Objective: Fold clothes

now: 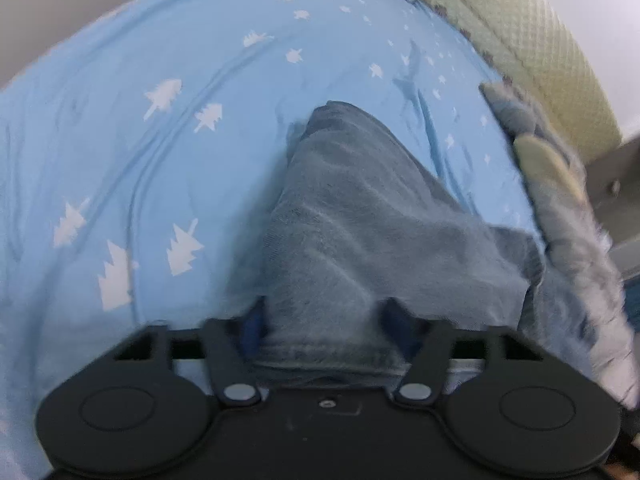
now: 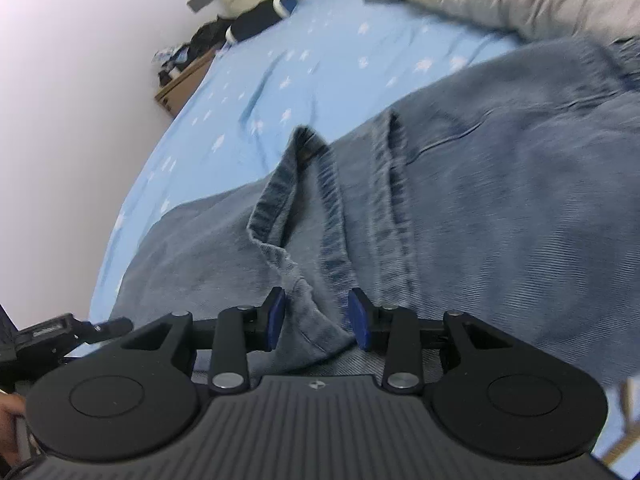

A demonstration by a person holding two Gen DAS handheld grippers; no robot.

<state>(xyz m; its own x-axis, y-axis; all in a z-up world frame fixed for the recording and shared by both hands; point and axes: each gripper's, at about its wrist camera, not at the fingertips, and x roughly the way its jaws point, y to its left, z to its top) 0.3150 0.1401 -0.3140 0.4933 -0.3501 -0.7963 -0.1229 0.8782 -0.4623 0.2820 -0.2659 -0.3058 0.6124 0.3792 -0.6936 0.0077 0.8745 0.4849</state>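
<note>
Blue jeans (image 1: 340,216) lie on a light blue bed sheet (image 1: 140,160) printed with white trees. In the left wrist view a thick bunch of the denim fills the gap between my left gripper's (image 1: 326,320) fingers and rises from them like a tent over the sheet. In the right wrist view the jeans (image 2: 500,200) spread wide to the right. A ridge of seamed denim edge (image 2: 304,208) runs into my right gripper (image 2: 318,320), whose blue pads (image 2: 276,316) press on it from both sides.
A grey fleecy blanket (image 1: 568,216) and a cream quilted pillow (image 1: 532,40) lie along the bed's right side. Dark items (image 2: 256,20) and a cardboard box (image 2: 180,88) sit at the far bed edge by a white wall (image 2: 72,120). A hand (image 2: 10,404) shows at lower left.
</note>
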